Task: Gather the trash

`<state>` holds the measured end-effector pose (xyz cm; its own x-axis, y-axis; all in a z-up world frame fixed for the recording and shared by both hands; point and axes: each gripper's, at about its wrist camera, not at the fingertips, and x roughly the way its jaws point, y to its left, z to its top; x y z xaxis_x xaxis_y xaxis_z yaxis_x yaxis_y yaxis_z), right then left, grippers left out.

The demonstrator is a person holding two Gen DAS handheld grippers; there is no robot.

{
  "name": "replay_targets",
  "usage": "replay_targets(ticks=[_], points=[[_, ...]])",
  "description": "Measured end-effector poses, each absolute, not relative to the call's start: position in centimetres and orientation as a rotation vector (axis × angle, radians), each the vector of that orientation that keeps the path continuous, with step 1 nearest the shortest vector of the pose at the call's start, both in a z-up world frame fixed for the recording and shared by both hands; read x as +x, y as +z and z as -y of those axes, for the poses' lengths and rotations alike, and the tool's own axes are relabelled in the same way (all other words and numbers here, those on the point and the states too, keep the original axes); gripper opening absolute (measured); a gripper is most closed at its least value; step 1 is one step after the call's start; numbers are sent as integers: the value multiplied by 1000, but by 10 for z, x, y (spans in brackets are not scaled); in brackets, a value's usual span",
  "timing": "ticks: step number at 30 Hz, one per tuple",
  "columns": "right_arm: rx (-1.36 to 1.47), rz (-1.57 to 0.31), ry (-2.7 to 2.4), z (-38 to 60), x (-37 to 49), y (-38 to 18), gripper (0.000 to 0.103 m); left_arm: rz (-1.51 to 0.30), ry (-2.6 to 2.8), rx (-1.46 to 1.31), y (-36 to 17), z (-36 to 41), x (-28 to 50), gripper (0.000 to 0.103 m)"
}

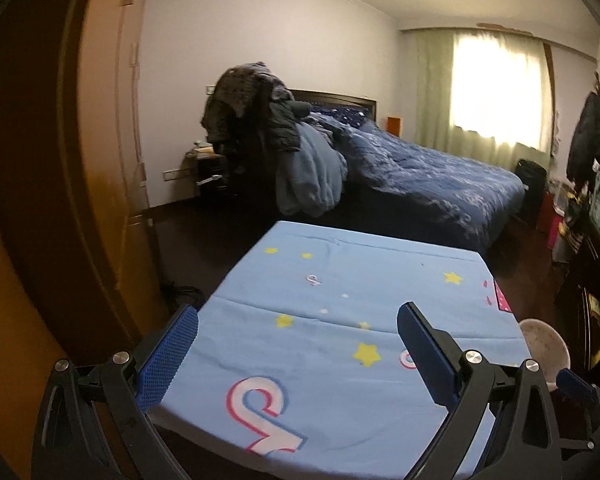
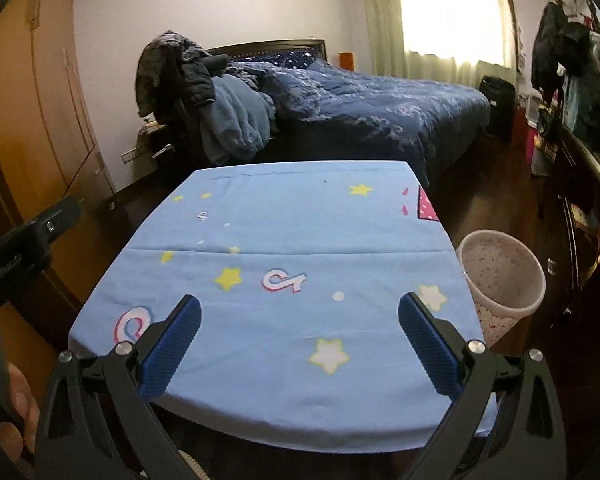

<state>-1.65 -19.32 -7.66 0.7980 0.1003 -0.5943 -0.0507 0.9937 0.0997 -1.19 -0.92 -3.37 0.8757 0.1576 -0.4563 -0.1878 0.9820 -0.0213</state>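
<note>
Each hand-held gripper, left (image 1: 298, 348) and right (image 2: 300, 344), has a black frame of angled struts with triangular cut-outs, joined by round silver screws. The fingers (image 2: 172, 350) carry blue pads with a fine dotted grip texture. Bare skin of a hand (image 2: 18, 412) shows at the right view's lower left edge.

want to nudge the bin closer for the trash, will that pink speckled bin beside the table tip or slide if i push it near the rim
The bin looks like thin plastic and appears empty, so it is probably light. It is tall and seems narrower toward the base, so a push near the rim may tip it. A low push would more likely slide it across the smooth-looking dark floor.
</note>
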Motion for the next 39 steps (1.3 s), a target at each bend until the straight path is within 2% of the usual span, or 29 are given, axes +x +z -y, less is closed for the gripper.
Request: replay_targets(ticks=[11,39], points=[[18,-601,101,174,-36,-62,99,-505,160,-98,-35,-3,-19,99],[30,-633,101,177,-34,-68,99,-517,165,-94,-40,-3,-19,99]])
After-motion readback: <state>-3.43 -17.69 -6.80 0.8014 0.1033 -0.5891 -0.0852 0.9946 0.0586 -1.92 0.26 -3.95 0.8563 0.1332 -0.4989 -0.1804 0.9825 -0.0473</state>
